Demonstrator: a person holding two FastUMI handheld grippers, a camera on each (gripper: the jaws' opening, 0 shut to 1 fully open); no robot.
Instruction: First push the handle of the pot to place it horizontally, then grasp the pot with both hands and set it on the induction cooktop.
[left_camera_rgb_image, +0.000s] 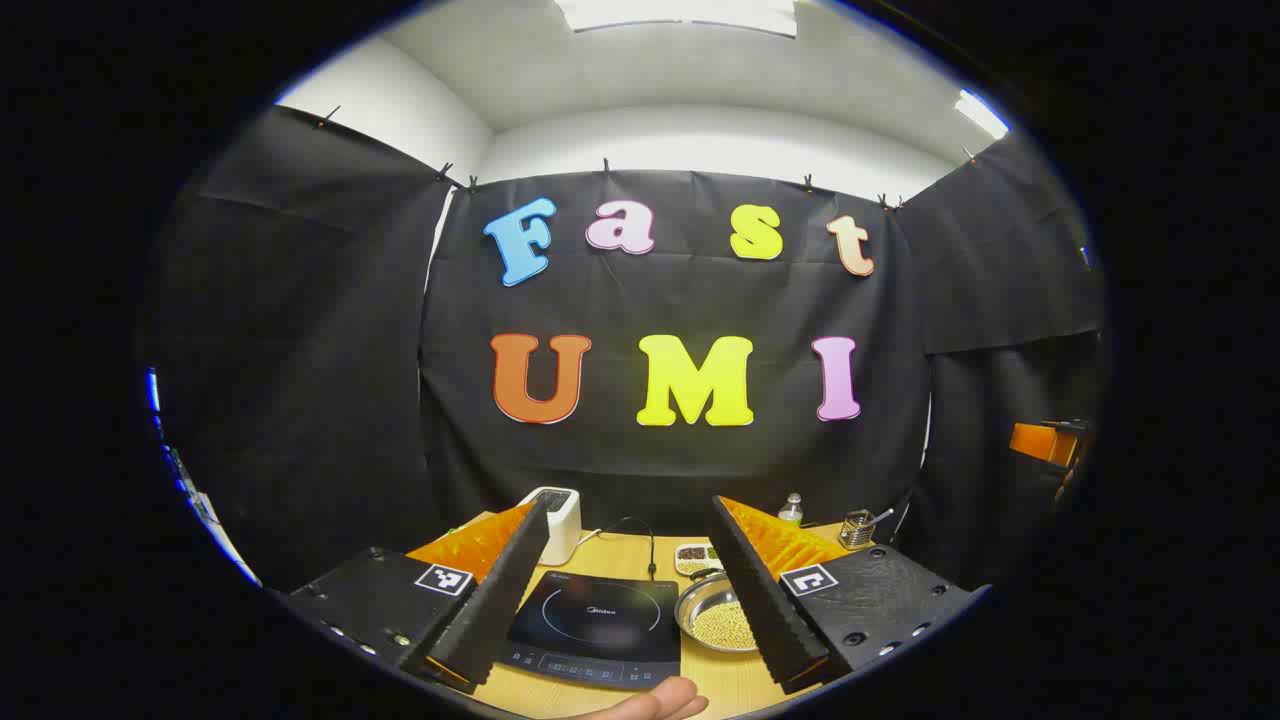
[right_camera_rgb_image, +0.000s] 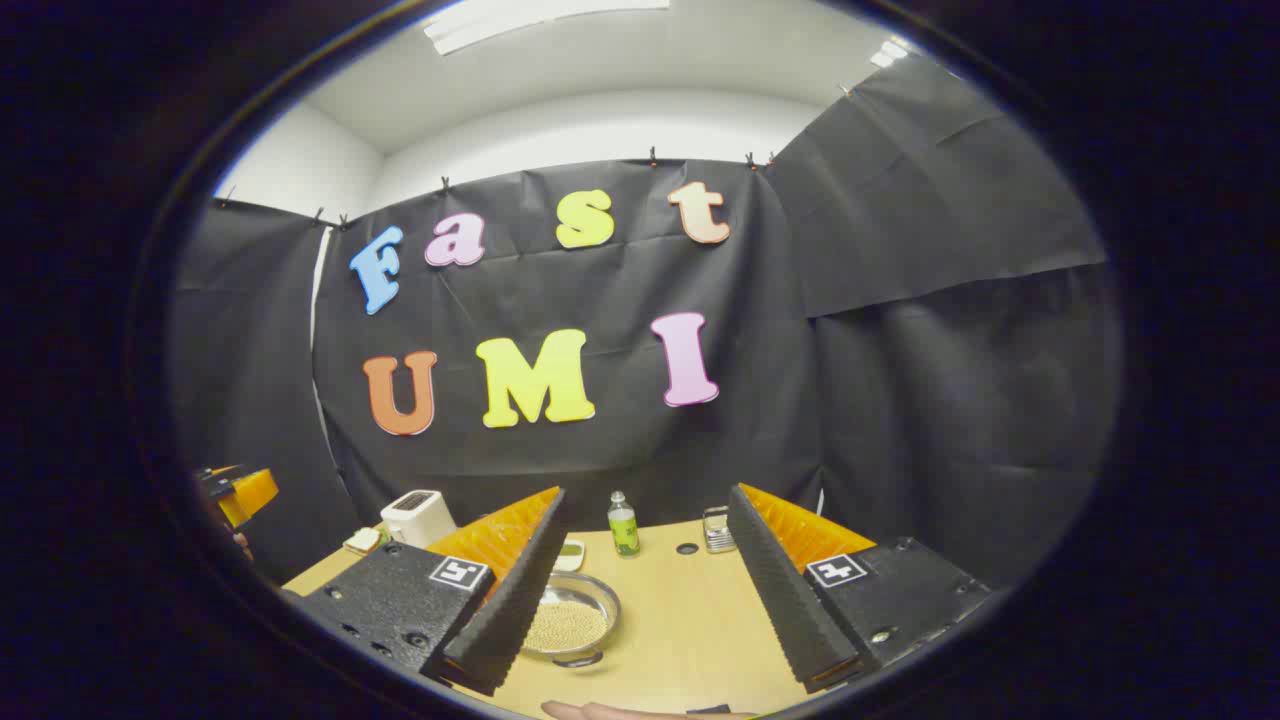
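A light wooden table carries an induction cooktop between the left gripper's fingers, a metal pot of pale grains just beside its right edge, a white toaster beyond, and a green bottle farther back.

On my wooden surface a white toaster stands at the far left, near the wall. A small green bottle stands upright farther right, with a metal mesh cup just beside it. A divided dish of beans sits near the back edge.
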